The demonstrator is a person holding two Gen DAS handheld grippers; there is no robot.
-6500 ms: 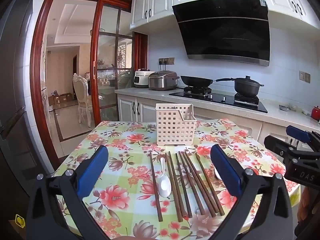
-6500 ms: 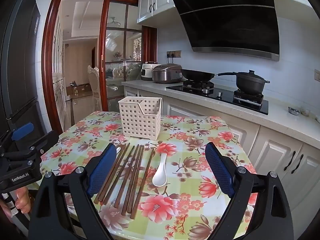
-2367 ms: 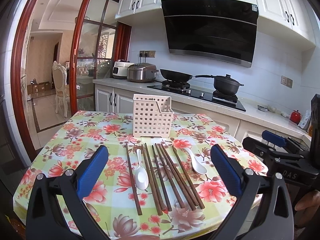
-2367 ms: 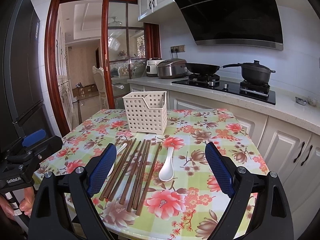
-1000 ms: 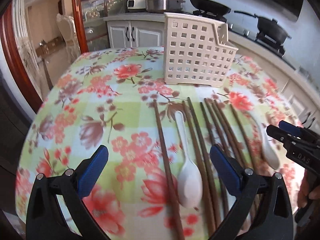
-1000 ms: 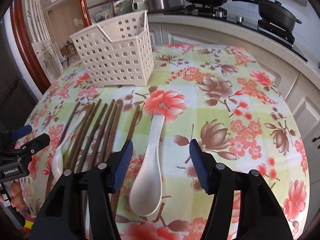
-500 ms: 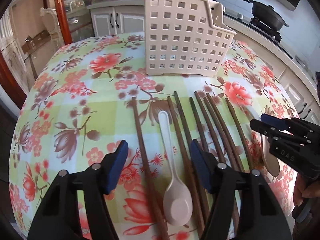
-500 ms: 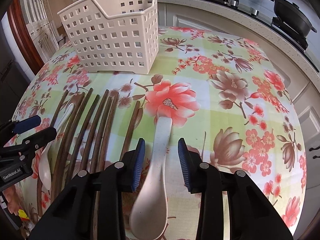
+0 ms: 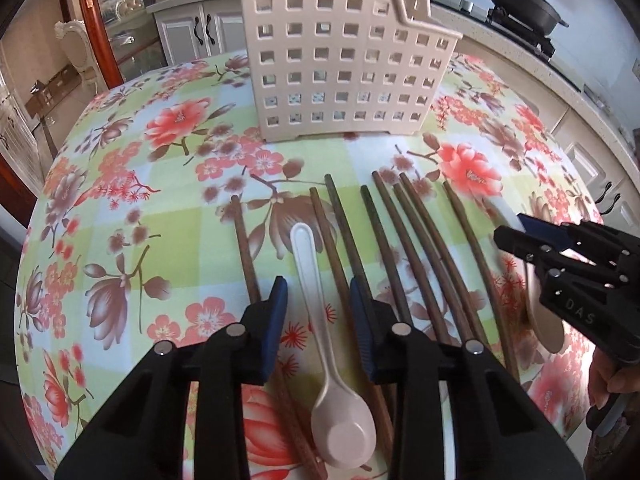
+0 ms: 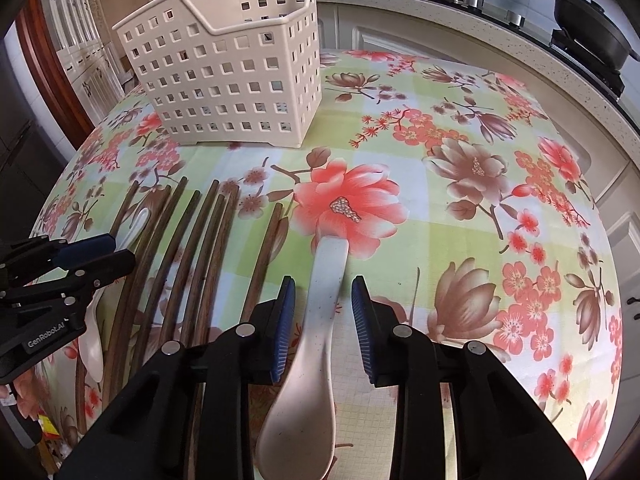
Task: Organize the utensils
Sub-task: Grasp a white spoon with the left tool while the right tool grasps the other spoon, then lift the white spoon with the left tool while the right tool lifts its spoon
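Observation:
Two white spoons and several brown chopsticks [image 9: 400,248] lie side by side on the floral tablecloth [image 9: 120,160], in front of a cream perforated utensil basket [image 9: 344,60]. My left gripper [image 9: 318,312] points down over the left spoon [image 9: 308,264]. Its jaws are closing with the handle between them, and the pads stand clear of it. My right gripper [image 10: 323,316] straddles the right spoon [image 10: 324,292] the same way, jaws closing, gaps on both sides. The chopsticks [image 10: 192,260], the basket [image 10: 232,80] and the left gripper [image 10: 116,252] also show in the right wrist view.
The right gripper [image 9: 516,236] covers part of the right spoon's bowl [image 9: 548,332]. A kitchen counter with a stove and black pots [image 10: 580,36] runs behind the table. A red-framed glass door and a white chair [image 9: 76,40] stand at the left. The round table edge drops off near both grippers.
Both grippers came down and forward over the spoons. Their jaws narrowed from wide apart to closely flanking each spoon's handle. The spoons and chopsticks have not moved.

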